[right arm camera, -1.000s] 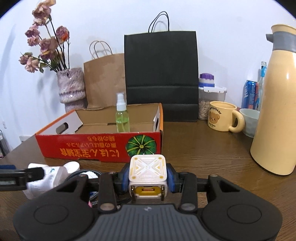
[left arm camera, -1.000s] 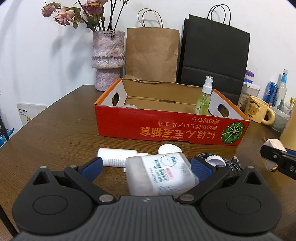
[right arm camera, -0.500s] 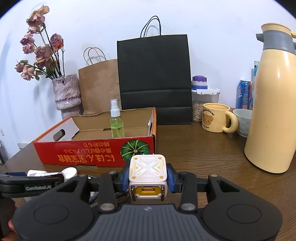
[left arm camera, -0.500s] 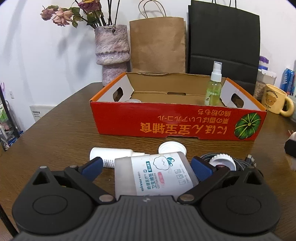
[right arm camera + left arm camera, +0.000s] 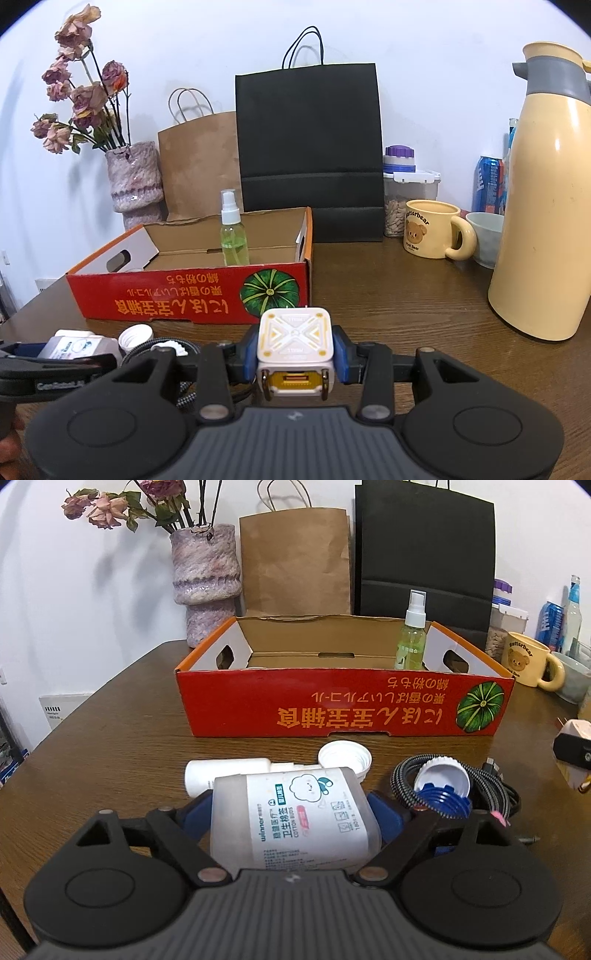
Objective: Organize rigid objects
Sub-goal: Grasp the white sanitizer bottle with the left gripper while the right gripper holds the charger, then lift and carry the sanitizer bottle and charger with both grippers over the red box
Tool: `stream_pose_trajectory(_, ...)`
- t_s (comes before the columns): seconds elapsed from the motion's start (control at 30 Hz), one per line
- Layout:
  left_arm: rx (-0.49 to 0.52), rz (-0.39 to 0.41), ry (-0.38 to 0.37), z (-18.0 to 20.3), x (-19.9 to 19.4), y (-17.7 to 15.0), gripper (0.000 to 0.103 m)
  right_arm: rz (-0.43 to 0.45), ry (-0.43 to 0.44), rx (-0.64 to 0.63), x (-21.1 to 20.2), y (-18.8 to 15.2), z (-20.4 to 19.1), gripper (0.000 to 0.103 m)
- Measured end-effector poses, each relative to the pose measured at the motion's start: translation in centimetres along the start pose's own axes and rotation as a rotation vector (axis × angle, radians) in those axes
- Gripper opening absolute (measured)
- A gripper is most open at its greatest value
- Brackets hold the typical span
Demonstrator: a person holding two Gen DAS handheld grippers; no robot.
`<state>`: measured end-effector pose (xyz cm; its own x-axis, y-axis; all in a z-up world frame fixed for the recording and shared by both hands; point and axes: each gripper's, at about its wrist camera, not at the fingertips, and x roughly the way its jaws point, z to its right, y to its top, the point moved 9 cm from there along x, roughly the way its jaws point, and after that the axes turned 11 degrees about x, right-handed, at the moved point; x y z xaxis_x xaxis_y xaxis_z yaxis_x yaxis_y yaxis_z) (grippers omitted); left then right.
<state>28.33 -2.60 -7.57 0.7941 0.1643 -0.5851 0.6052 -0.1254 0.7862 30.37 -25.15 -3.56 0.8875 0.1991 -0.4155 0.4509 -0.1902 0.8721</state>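
Before red box (image 5: 332, 709), left claw (image 5: 293, 812) gripping cotton-bud tub (image 5: 295, 816), right claw (image 5: 295, 350) gripping charger (image 5: 295, 343)

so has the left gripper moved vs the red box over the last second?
Yes. The left gripper, shut on the cotton bud box, has swung right: the red box sits more centred.

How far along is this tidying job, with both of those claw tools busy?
Early, by the look of it. Done: the green spray bottle stands inside the red box. In hand: the left gripper clamps the cotton bud box, and the right gripper clamps the white charger cube. Left on the table: a white bottle, two loose caps and a braided cable.
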Motion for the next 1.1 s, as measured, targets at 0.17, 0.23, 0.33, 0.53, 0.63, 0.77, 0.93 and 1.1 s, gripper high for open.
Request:
stream_pose_trajectory(0.17,0.013,0.005,-0.001,-0.2,-0.2,-0.2,0.088,-0.003,0.0,-0.006,0.0,-0.1,-0.1,0.038)
stream_pose_trajectory(0.23,0.008,0.003,0.0,-0.2,-0.1,-0.2,0.089,-0.004,-0.001,-0.008,0.1,-0.1,-0.2,0.038)
stream_pose_trajectory(0.33,0.017,-0.02,0.029,-0.3,0.3,-0.4,0.088,-0.008,-0.004,-0.012,0.2,-0.2,-0.2,0.038)
stream_pose_trajectory(0.53,-0.011,-0.028,0.007,-0.7,0.5,-0.6,0.084,-0.009,-0.009,-0.02,0.3,-0.3,-0.2,0.038)
stream_pose_trajectory(0.63,0.0,-0.013,0.001,-0.4,0.2,-0.4,0.084,-0.005,-0.009,-0.023,0.1,-0.4,-0.3,0.038)
stream_pose_trajectory(0.77,0.007,0.008,-0.001,-0.4,-0.5,-0.4,0.084,-0.002,-0.013,-0.028,0.0,-0.6,-0.2,0.038)
stream_pose_trajectory(0.93,0.002,0.038,-0.012,-0.9,-1.7,-0.5,0.084,0.003,-0.014,-0.03,-0.4,-0.8,-0.1,0.038)
stream_pose_trajectory(1.1,0.008,0.072,-0.009,-1.4,-2.9,-0.6,0.084,0.015,-0.007,-0.032,-0.9,-0.8,-0.3,0.038)
